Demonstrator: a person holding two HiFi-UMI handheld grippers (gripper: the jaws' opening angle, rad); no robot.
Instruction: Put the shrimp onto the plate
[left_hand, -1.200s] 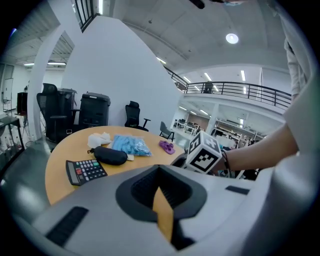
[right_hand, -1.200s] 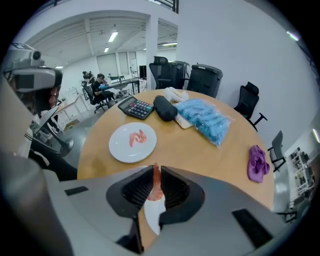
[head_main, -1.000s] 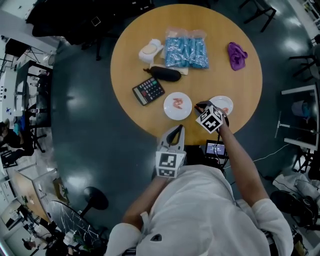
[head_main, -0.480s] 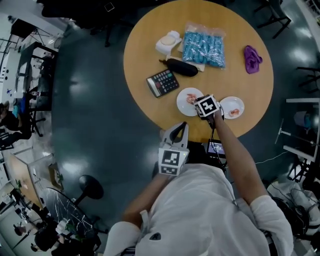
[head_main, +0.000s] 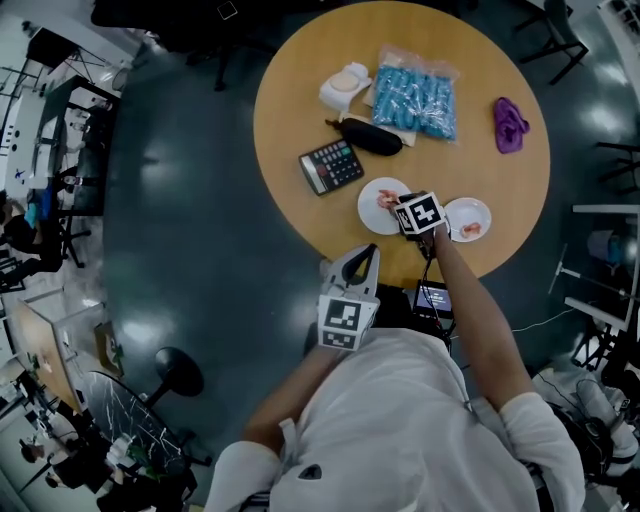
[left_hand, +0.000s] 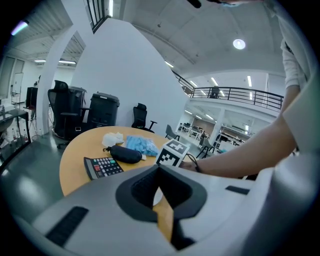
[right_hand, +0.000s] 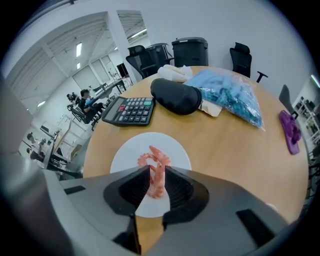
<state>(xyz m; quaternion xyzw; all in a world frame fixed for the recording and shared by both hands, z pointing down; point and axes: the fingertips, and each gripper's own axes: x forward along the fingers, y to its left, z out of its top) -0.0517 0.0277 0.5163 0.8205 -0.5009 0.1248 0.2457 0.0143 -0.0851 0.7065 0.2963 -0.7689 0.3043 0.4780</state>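
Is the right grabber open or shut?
Shut: fingers of the right gripper pinch a shrimp over the white plate.

Smooth wooden table (head_main: 290, 120), glossy white plate (right_hand: 122, 157), crinkly plastic bag (head_main: 415, 95).

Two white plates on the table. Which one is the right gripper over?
The plate nearest the calculator; the right gripper, shut on a shrimp, hangs above it. The other plate lies off to the right in the head view.

Right hand-held gripper (right_hand: 157, 169) with shrimp (right_hand: 157, 187) now over plate (right_hand: 124, 153)
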